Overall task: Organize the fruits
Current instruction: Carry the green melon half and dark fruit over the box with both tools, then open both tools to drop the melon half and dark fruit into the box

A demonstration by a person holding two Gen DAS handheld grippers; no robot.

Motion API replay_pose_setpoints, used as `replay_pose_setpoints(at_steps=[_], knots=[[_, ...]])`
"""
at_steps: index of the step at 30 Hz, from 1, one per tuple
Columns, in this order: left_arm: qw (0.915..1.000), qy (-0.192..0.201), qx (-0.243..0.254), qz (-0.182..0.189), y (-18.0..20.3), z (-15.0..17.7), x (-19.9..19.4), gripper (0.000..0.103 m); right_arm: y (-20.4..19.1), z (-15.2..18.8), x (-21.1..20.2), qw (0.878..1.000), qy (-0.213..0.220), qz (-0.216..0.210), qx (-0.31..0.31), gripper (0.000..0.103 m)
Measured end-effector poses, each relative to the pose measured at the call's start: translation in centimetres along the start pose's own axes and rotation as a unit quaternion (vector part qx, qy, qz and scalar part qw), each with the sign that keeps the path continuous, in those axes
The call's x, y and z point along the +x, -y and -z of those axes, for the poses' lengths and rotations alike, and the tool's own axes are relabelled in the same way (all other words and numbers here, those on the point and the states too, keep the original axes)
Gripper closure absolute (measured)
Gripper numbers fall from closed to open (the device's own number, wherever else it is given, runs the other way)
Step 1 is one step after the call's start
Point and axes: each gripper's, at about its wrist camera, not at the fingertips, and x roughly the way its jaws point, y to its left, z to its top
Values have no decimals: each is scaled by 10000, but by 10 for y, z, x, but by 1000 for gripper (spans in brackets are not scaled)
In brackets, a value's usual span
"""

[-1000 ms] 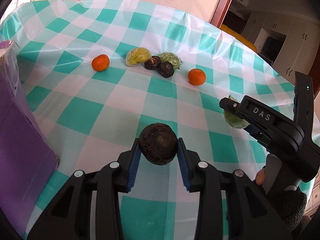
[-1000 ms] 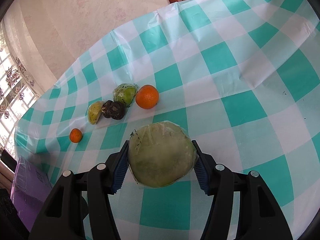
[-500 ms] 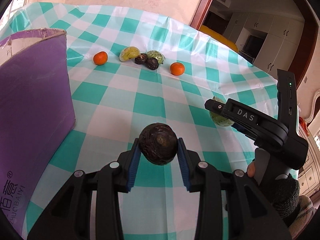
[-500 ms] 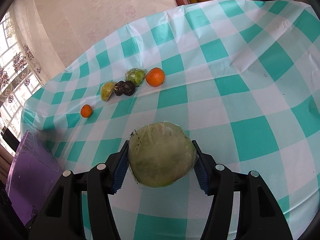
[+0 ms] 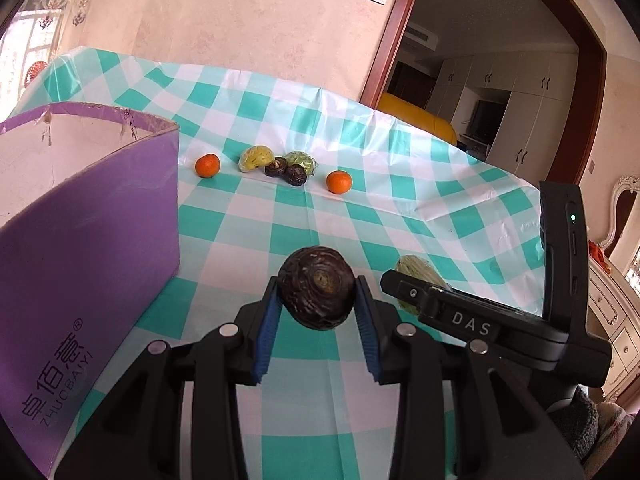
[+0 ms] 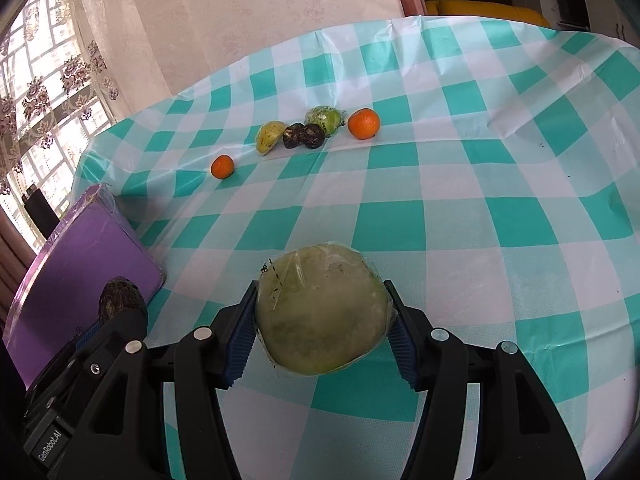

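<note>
Fingers of both grippers stay squeezed shut, left gripper (image 5: 316, 312) holding the dark fruit (image 5: 317, 298), right gripper (image 6: 320, 320) holding the wrapped green fruit (image 6: 320, 308), now lifted higher beside the purple box (image 5: 92, 216).

A round table under a teal-and-white checked plastic cloth (image 5: 248, 240) carries everything. In the left wrist view, the open purple cardboard box (image 5: 92, 240) stands on it at nine o'clock. Towards twelve o'clock a row of fruit lies across the cloth: a small orange tangerine (image 5: 207, 165) at its left end, then a yellowish wrapped fruit (image 5: 256, 157), two dark wrinkled fruits (image 5: 289, 172) touching each other with a green wrapped fruit (image 5: 301, 161) just behind them, and a second orange tangerine (image 5: 339, 182) at the right end, apart from the cluster. The dark round rough-skinned fruit (image 5: 317, 295) sits between the fingers of the left gripper (image 5: 316, 332), above the cloth at centre. At three o'clock, the pale green plastic-wrapped fruit (image 6: 320, 308) sits between the fingers of the right gripper (image 6: 320, 336), beside the left one.
</note>
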Motion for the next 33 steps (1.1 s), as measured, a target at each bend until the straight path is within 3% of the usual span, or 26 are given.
replay_pose_setpoints(at_steps=[7, 15, 18, 23, 27, 33], knots=[[9956, 840, 191, -374, -5, -7, -71, 66, -29, 10, -21, 9989, 366, -284, -79, 45], [9765, 1810, -54, -1166, -48, -22, -177, 66, -135, 7, -60, 9827, 798, -1071, -1281, 45], [9747, 1653, -308, -1474, -79, -24, -198, 66, -173, 10, -66, 9744, 772, -1300, -1666, 45], [9712, 1075, -827, -1959, -137, -21, -216, 66, -229, 12, -67, 9608, 744, -1575, -2156, 45], [9643, 935, -1188, -2176, -171, -17, -224, 66, -267, 15, -59, 9524, 622, -1661, -2479, 45], [9575, 867, -968, -2576, -181, -12, -220, 66, -295, 31, -26, 9488, 276, -1358, -2840, 45]])
